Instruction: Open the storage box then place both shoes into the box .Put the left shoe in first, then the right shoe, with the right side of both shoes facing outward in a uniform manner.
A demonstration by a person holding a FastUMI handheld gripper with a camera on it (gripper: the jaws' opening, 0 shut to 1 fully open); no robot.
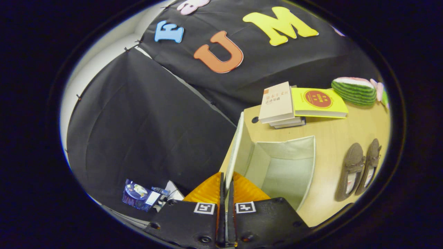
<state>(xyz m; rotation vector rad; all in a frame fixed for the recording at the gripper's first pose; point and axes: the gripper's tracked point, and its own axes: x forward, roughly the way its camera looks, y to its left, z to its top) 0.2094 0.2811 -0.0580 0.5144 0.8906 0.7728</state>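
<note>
Wooden counter [332, 145] ahead: our hand-held gripper [225, 193] is clenched on the storage box's lid [235, 148], box [287, 166] open just right, both shoes [360, 169] lying farther right, long axes running near-to-far.

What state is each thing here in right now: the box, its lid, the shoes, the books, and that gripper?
Storage box: open, nothing inside.
Lid: swung up, pinched between the fingers.
Gripper: shut on the lid's edge.
Shoes: side by side on the table, outside the box.
Books: closed, stacked.
</note>
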